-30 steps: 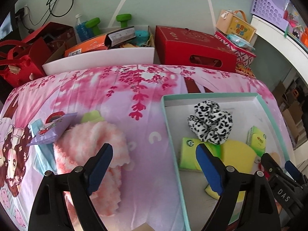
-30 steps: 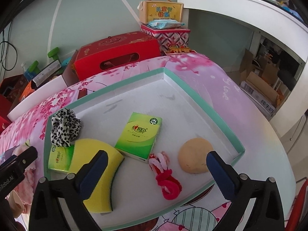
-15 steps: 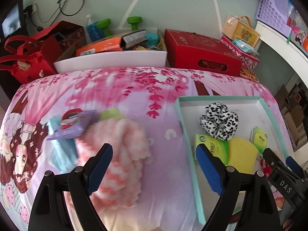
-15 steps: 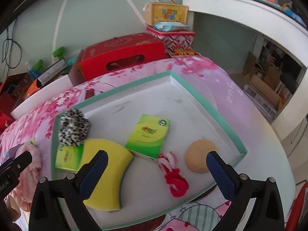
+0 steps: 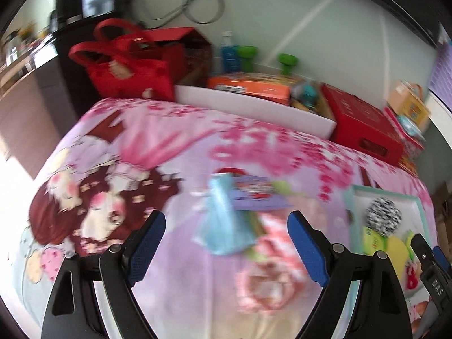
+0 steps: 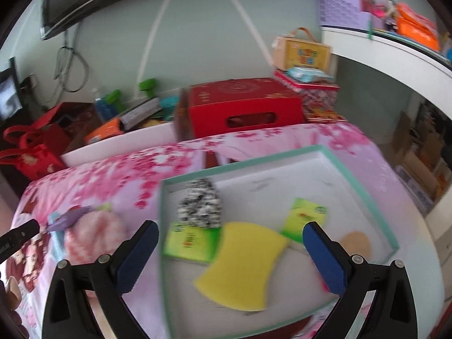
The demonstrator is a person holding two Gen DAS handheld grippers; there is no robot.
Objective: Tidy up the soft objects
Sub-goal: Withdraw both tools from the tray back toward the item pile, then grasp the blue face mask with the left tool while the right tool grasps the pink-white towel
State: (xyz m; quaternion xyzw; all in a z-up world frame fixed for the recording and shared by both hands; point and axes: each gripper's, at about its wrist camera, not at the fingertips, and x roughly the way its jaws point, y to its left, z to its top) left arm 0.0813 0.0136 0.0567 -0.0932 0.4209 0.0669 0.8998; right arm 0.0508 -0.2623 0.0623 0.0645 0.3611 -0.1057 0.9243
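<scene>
- Left claw: held apart, nothing gripped; seen above the pink-print cloth w/ a blue packet between the pads.
- A purple pouch is laid over the packet's top; a pink fluffy cloth is seen just right of it, blurred.
- Right claw: held apart, empty, above the tray.
- In the tray: a spotted scrunchie is set near the back-left corner, touching a green pack; a yellow sponge overlaps that pack's right edge.
- A 2nd green pack and a tan puff are placed further right, apart.
- Red box is seen behind the tray, off the cloth.
</scene>
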